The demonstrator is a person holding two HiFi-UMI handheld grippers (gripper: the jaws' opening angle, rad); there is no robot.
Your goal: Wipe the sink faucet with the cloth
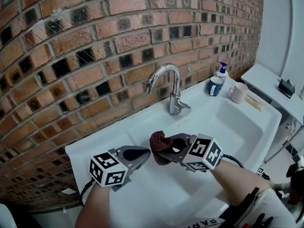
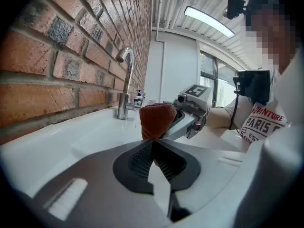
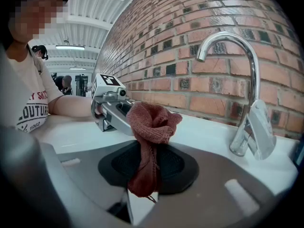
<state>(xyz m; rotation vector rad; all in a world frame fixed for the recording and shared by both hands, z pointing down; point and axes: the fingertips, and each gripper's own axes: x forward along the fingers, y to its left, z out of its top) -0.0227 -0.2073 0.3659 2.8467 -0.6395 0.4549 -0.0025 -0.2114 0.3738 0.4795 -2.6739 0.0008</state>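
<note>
Head view: right hand-held gripper [image 1: 165, 149] carries the dark-red cloth [image 1: 159, 139] over the sink [image 1: 228, 127], in front of the faucet [image 1: 169, 87] and clear of it. Left hand-held gripper [image 1: 140, 154] sits just beside the cloth, on the side away from the faucet.

Left gripper view: jaws pressed together with nothing between them. The cloth is just past the tips.

Right gripper view: jaws pinching the cloth's tail, with a bunched wad standing above the tips. The faucet is ahead to one side, untouched.

My read: this is the approach step and wiping hasn't started. Next move calls for lifting the wad onto the chrome spout and keeping the pinch firm, since only the tail is held.
</note>
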